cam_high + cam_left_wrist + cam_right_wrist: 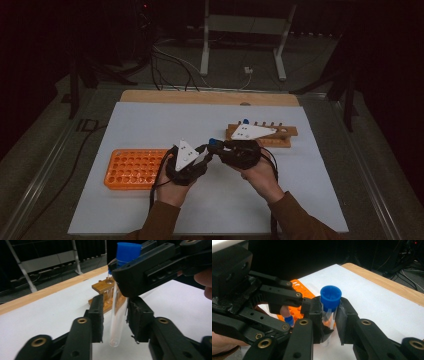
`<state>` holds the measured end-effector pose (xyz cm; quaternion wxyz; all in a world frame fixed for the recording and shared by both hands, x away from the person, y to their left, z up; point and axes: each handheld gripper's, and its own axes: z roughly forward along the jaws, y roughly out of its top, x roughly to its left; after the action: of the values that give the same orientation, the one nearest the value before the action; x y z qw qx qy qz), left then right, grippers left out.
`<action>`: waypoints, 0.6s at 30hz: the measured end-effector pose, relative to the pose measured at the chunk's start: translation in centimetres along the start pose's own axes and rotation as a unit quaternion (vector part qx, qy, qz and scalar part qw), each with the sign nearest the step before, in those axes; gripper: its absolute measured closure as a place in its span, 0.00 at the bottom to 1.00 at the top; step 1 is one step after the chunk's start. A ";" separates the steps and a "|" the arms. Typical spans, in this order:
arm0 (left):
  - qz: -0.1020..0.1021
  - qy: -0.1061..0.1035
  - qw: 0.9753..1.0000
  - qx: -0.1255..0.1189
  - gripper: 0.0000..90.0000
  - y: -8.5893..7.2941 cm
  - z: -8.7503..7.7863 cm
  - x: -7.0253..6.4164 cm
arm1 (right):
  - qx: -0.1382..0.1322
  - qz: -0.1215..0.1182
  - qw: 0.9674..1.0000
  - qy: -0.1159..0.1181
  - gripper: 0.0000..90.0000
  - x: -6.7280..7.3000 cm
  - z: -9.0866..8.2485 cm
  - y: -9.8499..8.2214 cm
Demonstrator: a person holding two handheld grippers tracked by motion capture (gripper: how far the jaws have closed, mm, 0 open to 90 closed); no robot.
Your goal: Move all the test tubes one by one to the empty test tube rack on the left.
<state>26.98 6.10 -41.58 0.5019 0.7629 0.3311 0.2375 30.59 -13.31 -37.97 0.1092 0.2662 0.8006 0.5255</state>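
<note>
No brand, label or writing can be read on anything in view. The counter [150,210] is covered by a white sheet, with a bare wooden strip along its far edge; beyond it the room is dark, with a grey floor, loose cables and a white metal frame [245,30].

Near the middle of the counter the two grippers meet over a clear plastic test tube with a blue screw cap [117,312]. The right gripper [329,322] has its jaws closed on the tube just under the cap and holds it upright. The left gripper [115,320] has its jaws drawn narrow on either side of the tube's lower half; in the left gripper view thin gaps show between pads and glass, so no grip shows there.

An orange plastic tube rack with many round holes [131,167] lies at nine o'clock from the grippers. A wooden tube rack [272,136] stands at two o'clock, with another blue-capped tube [245,121] at its left end.
</note>
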 end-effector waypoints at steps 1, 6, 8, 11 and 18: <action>0.000 -0.001 1.000 0.000 0.77 0.0 0.0 0.0 | 0.001 -0.001 1.000 0.000 0.85 0.0 0.0 0.0; -0.002 -0.008 1.000 -0.004 0.80 0.0 0.0 0.0 | 0.001 -0.002 1.000 0.004 0.85 0.1 0.1 0.0; 0.001 -0.008 1.000 -0.003 0.84 0.0 -0.1 0.0 | 0.001 -0.002 1.000 0.004 0.85 0.2 0.1 0.0; 0.001 -0.007 1.000 -0.004 0.85 0.0 -0.1 -0.1 | 0.000 -0.002 1.000 0.006 0.84 0.1 0.1 0.0; -0.018 0.009 1.000 -0.009 0.86 -0.1 -0.8 1.0 | -0.024 0.032 0.999 0.005 0.43 -0.9 -0.8 0.1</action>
<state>27.11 7.38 -41.29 0.5104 0.7500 0.3468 0.2381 31.00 -14.35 -37.64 0.0948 0.2865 0.7792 0.5493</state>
